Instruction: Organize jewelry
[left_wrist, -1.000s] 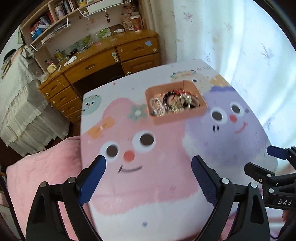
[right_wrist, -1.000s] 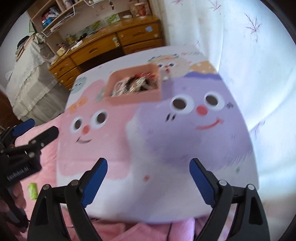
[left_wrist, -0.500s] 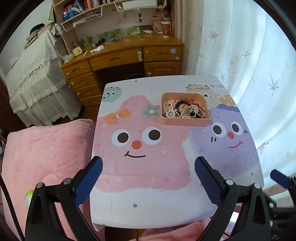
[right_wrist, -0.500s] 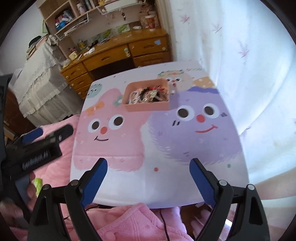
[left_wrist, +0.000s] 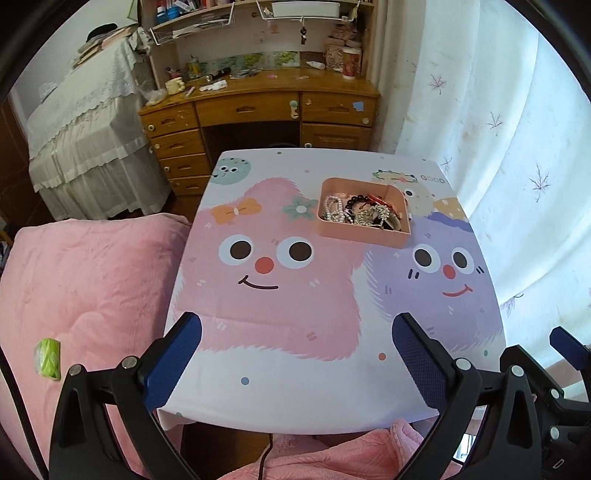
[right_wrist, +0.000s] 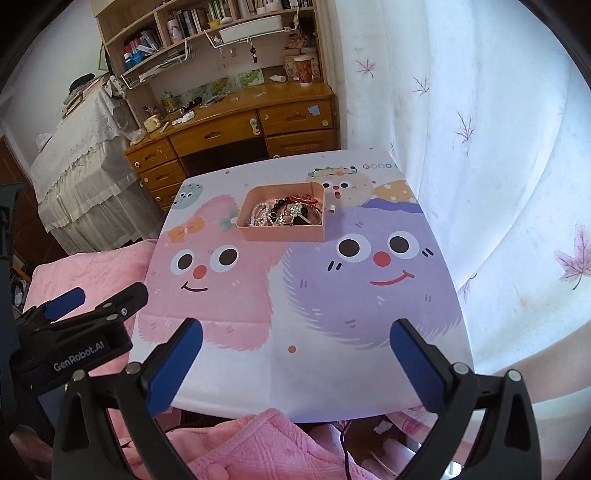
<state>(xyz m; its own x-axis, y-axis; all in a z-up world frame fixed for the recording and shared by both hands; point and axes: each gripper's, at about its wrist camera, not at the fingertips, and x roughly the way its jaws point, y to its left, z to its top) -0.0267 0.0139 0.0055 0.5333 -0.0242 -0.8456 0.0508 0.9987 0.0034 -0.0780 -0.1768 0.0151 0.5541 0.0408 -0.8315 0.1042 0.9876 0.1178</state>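
Observation:
A pink tray (left_wrist: 364, 232) full of tangled jewelry (left_wrist: 364, 214), with pearl strings, dark beads and silver pieces, sits on the far right part of a small table (left_wrist: 295, 369) with a cartoon cloth. It also shows in the right wrist view (right_wrist: 284, 232), with its jewelry (right_wrist: 284, 213). My left gripper (left_wrist: 295, 354) is open and empty, held high over the table's near edge. My right gripper (right_wrist: 295, 354) is open and empty, also over the near edge. Each gripper shows at the edge of the other's view.
A pink blanket (left_wrist: 85, 288) covers the bed left of the table and lies below its near edge. A wooden desk (left_wrist: 258, 107) with drawers stands behind the table. A white curtain (left_wrist: 498, 166) hangs along the right. A small green item (left_wrist: 47, 357) lies on the blanket.
Both grippers have pulled back and up from the table, so the tray and whole tabletop now look farther away. Both stay open and empty.

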